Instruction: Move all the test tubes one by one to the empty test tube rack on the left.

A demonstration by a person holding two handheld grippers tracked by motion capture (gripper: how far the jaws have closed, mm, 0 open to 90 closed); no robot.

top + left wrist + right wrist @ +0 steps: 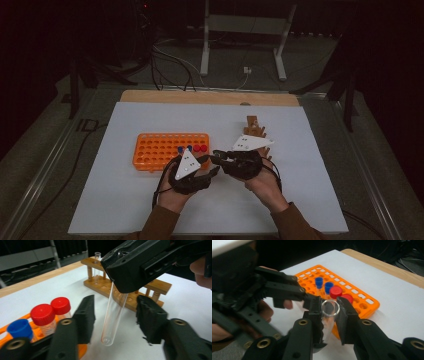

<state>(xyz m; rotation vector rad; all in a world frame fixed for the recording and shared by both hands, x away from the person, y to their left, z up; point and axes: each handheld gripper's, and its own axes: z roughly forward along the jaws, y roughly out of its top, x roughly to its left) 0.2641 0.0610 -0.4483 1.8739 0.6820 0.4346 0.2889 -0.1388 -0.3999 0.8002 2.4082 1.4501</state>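
A clear glass test tube (pixel 113 312) hangs tilted above the white mat, and my right gripper (pixel 329 312) is shut on its open upper end (pixel 330 308). In the left gripper view the tube's rounded bottom sits between the jaws of my left gripper (pixel 115 317), with a gap on each side; the pads do not touch it. In the high view the left gripper (pixel 212 166) and right gripper (pixel 216 156) meet tip to tip just in front of the orange rack (pixel 155 150).
The orange rack holds red-capped tubes (pixel 43 314) and blue-capped tubes (pixel 18 328) at its right end. A wooden tube rack (pixel 150 287) stands behind, with one glass tube (pixel 97 257) upright in it. The white mat (pixel 125 210) covers the table.
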